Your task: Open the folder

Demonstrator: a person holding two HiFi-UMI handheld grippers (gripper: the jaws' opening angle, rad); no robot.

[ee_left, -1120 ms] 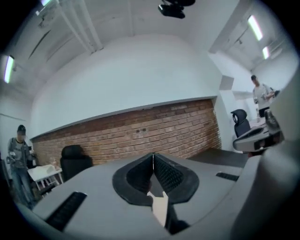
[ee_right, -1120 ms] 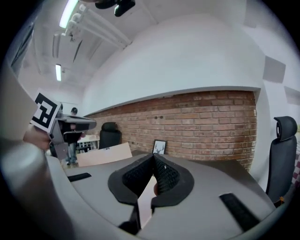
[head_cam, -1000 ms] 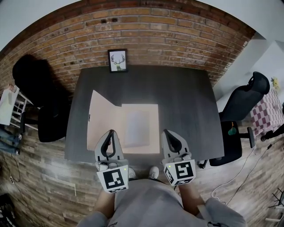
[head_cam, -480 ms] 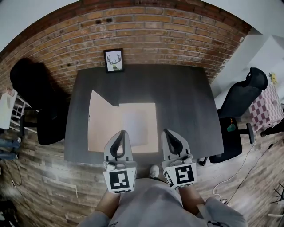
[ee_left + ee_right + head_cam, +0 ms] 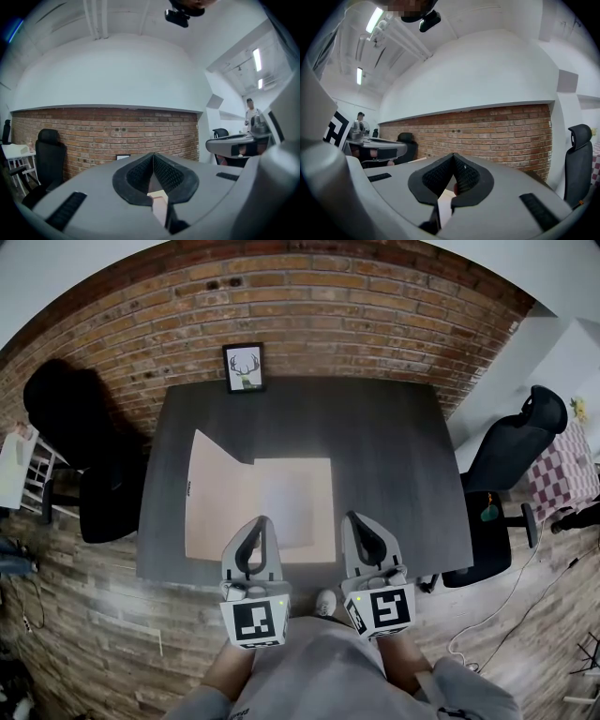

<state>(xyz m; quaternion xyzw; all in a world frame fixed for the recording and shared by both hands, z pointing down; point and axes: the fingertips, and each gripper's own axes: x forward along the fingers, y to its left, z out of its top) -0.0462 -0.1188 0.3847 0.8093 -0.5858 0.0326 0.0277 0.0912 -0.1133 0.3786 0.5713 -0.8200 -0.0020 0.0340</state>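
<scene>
A tan folder lies open and flat on the dark table, left cover spread out and a pale sheet on its right half. My left gripper hovers at the folder's near edge, jaws shut and nothing seen between them. In the left gripper view the gripper has its pads pressed together, and a strip of tan folder shows below them. My right gripper sits just right of the folder's near right corner, also shut. The right gripper view shows the gripper with its pads meeting.
A framed deer picture leans on the brick wall at the table's far edge. One black chair stands to the right and another black chair to the left. A white shelf is at the far left.
My left gripper has shifted right, closer to the right gripper, and now stays still. The right gripper and the folder have not moved.
</scene>
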